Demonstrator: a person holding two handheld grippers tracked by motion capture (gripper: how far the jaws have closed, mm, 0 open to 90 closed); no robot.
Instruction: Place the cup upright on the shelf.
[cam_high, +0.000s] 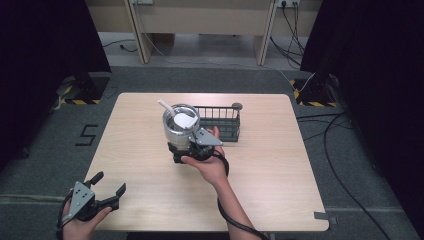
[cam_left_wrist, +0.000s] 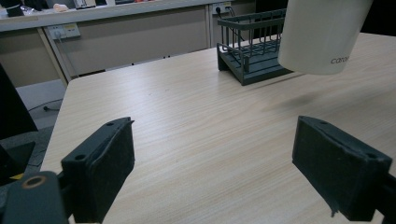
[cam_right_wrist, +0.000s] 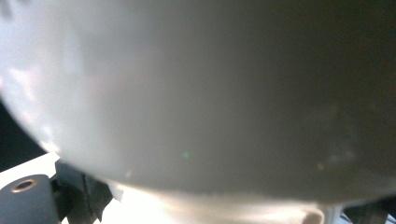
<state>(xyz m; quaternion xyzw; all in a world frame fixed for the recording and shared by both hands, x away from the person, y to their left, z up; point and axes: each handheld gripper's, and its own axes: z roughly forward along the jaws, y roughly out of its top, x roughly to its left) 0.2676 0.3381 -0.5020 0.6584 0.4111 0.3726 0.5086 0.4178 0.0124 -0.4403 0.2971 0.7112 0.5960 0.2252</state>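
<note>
The left tool (cam_high: 111, 192) is at the near left corner of the desk (cam_high: 280, 190), held in the person's left hand (cam_high: 80, 225). Its jaws stand wide apart and there is nothing between them. In the left gripper view the two black pads (cam_left_wrist: 100, 168) are far from each other, with only bare wood of the desk (cam_left_wrist: 187, 140) in the gap.

Farther in, near the middle of the desk, the right hand (cam_high: 210, 167) holds the right tool (cam_high: 187, 145). It grips a cup (cam_high: 180, 127) with a white outside and a shiny metal inside. The cup is upright and is lifted above the desk; in the left gripper view the cup (cam_left_wrist: 322, 35) hangs in the air, with a soft shadow on the wood below it. A white spoon or scoop (cam_high: 176, 116) stands inside the cup, and its handle leans over the rim toward the far left. In the right gripper view the white wall of the cup (cam_right_wrist: 196, 93) is very close and blurred, so the jaws are mostly hidden there.

Just behind the cup, toward the far edge, a dark wire rack (cam_high: 220, 120) sits on the desk. A small dark round thing (cam_high: 237, 106) is at its far right corner; I cannot tell what it is.
</note>
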